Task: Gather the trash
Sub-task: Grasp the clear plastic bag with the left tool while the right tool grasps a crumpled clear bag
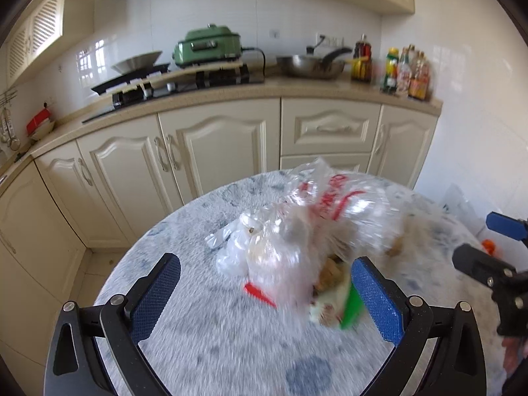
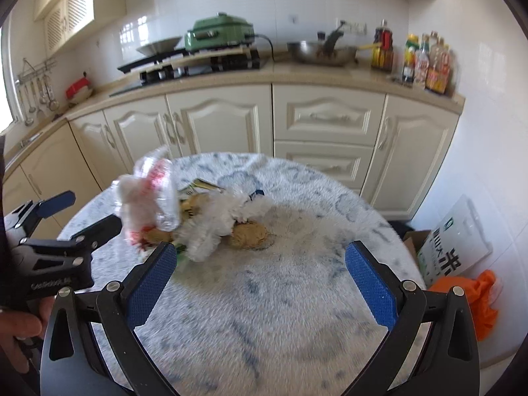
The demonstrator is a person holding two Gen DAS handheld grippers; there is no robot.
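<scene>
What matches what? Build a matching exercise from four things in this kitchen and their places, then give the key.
Things:
1. clear plastic bag
2. green cooker
3. orange bag
4. sauce bottles

Places:
A. on the floor, right of the table
B. on the stove
C. right end of the counter
D. on the fuzzy round table, with the food scraps

Pairs: 1-D, 2-B, 3-A, 4-C

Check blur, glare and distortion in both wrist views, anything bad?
Left wrist view: the plastic bag and the scraps under it are motion-smeared, the bottles ghosted; window glare on the wall tiles. Right wrist view: the bag is smeared too, the brown food scrap soft. Both: fisheye bends the counter, dark corners.
</scene>
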